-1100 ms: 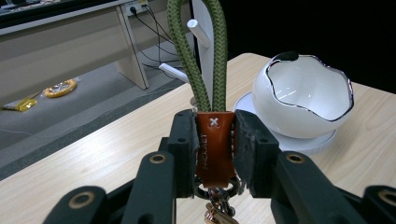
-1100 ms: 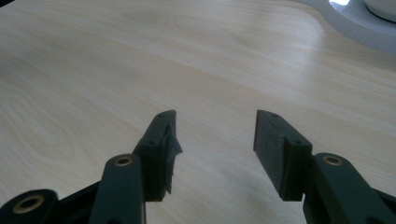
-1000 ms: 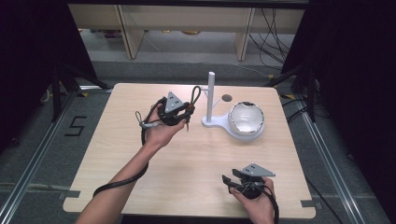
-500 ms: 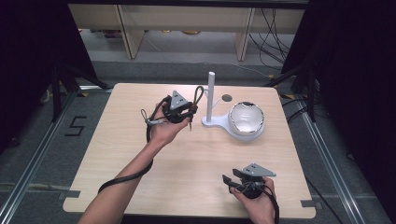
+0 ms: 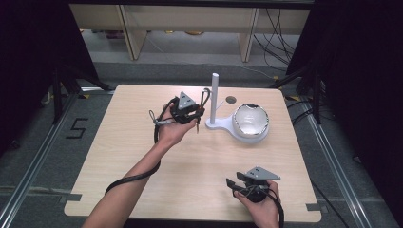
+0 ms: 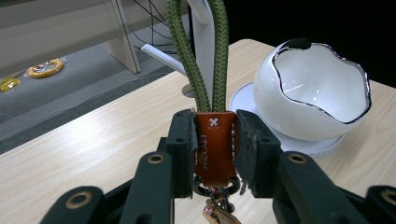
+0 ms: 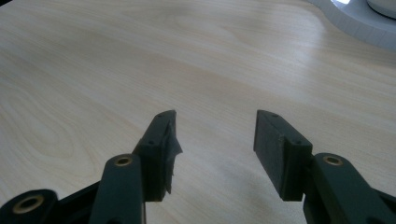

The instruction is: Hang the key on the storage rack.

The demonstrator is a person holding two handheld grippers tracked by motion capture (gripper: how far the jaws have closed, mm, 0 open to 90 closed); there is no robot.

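Keychain sits clamped between left hand-held gripper jaws.

my two grippers are black, left gripper and right gripper, grey triangle plates on top, brass rivets, black cables trailing.

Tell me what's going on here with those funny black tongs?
A person is working at a wooden table with tongs in each hand. The left tongs are pinching the brown leather tab of a keychain with a green rope loop, held up near a white stand's post and its white bowl. The right tongs are open and hold nothing, down by the near edge.
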